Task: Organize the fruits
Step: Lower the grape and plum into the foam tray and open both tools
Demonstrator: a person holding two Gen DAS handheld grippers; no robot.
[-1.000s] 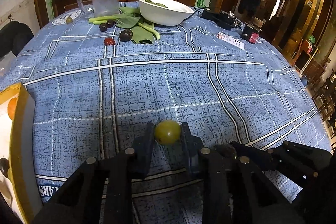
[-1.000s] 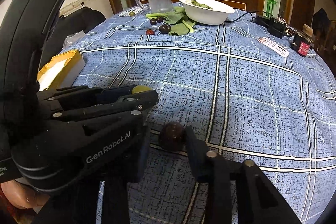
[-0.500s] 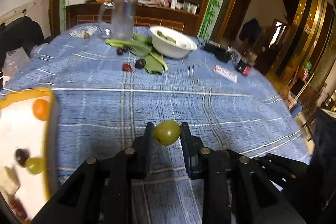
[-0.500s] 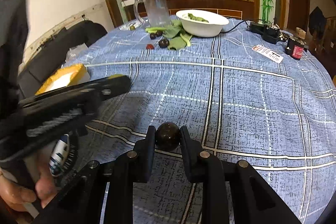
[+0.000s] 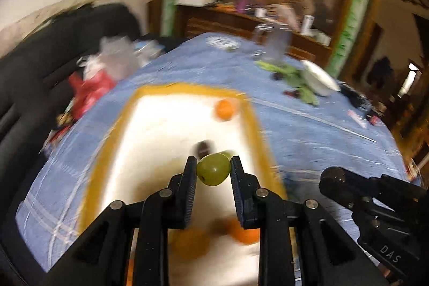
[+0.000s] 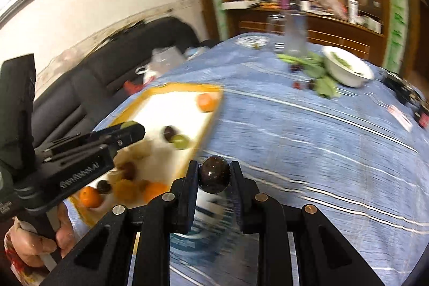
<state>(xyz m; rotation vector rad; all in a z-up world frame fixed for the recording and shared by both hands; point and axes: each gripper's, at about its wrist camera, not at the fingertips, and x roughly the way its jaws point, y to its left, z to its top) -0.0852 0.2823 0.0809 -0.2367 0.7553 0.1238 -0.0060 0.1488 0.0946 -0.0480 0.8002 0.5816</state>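
My left gripper point(image 5: 213, 170) is shut on a green fruit point(image 5: 213, 169) and hangs above the white tray with a yellow rim point(image 5: 112, 141). That tray holds an orange point(image 5: 224, 109), a dark fruit point(image 5: 203, 147), another green fruit and more oranges near the bottom. My right gripper point(image 6: 214, 177) is shut on a dark round fruit point(image 6: 214, 177) over the blue cloth, just right of the tray point(image 6: 211, 119). In the right wrist view the left gripper point(image 6: 130, 131) reaches over the tray from the left, with a hand point(image 6: 34, 245) on its handle.
Far across the blue checked tablecloth point(image 6: 308, 136) lie a white bowl point(image 6: 347, 69), green leaves point(image 6: 319, 71), a few small dark and red fruits point(image 6: 295, 68) and a clear jug point(image 6: 295, 36). A black sofa point(image 5: 32, 66) with bags flanks the table's left edge.
Both grippers lifted and swung left toward the tray. The right gripper closed on the dark fruit and raised it off the cloth. The left gripper kept hold of the green fruit.
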